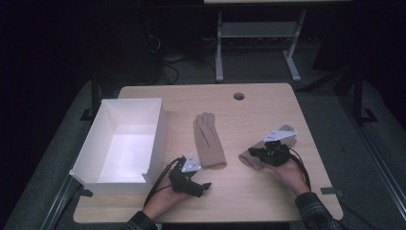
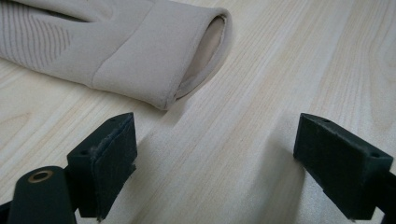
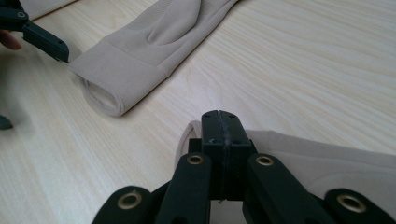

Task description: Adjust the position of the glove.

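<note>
A beige glove (image 1: 208, 141) lies flat at the table's middle, fingers pointing away, its open cuff (image 2: 205, 51) toward me. My left gripper (image 1: 203, 187) rests low on the wood just short of that cuff, jaws wide apart with bare table between them (image 2: 215, 154). To the right lies a second beige glove (image 1: 249, 160), partly hidden under my right gripper (image 1: 256, 153). In the right gripper view those jaws (image 3: 220, 126) are pressed together on that second glove's cuff (image 3: 322, 161). The first glove (image 3: 154, 42) and one left fingertip (image 3: 44, 39) lie beyond.
An open white box (image 1: 95, 143), empty inside, stands at the table's left side next to my left hand. A round cable hole (image 1: 238, 96) sits near the far edge. Behind the table are another desk's white legs (image 1: 219, 52) and cables on the dark floor.
</note>
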`<state>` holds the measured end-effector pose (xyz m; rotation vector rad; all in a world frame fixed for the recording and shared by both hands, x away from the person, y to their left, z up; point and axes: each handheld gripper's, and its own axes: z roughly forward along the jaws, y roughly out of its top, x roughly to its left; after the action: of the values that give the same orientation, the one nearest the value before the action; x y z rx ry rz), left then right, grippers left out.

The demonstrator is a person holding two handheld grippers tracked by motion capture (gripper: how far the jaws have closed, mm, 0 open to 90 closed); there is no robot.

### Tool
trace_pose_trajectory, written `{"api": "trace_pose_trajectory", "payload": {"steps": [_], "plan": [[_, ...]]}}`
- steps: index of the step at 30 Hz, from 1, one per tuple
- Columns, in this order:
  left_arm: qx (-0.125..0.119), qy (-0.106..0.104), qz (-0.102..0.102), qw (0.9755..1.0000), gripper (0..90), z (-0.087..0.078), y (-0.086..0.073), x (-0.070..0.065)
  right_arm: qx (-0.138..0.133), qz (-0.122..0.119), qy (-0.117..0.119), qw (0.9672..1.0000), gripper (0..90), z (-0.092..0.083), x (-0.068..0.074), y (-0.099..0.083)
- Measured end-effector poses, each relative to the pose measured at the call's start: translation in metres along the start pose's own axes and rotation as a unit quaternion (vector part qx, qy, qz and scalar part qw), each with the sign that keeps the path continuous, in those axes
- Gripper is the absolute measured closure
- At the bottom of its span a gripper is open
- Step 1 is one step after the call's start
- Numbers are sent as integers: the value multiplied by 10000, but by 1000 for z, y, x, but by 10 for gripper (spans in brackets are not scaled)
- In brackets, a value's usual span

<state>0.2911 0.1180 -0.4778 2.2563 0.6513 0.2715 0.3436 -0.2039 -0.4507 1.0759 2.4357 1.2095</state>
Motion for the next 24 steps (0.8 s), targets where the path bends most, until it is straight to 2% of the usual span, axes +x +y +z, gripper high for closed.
{"api": "trace_pose_trajectory", "payload": {"steps": [3,4,10,11,24], "plan": [[-2,0,2,10000,127,0,0,0,64,21,64,10000,900,7,2,1],[-1,0,4,10000,127,0,0,0,199,-20,82,9998,900,11,5,0],[-3,2,6,10000,127,0,0,0,328,-44,5,9995,900,18,4,-2],[-5,2,6,10000,128,0,0,0,499,-29,-38,9987,900,22,4,-4],[14,17,10,10000,128,-1,-1,0,588,-90,2,9982,900,14,5,-12]]}}
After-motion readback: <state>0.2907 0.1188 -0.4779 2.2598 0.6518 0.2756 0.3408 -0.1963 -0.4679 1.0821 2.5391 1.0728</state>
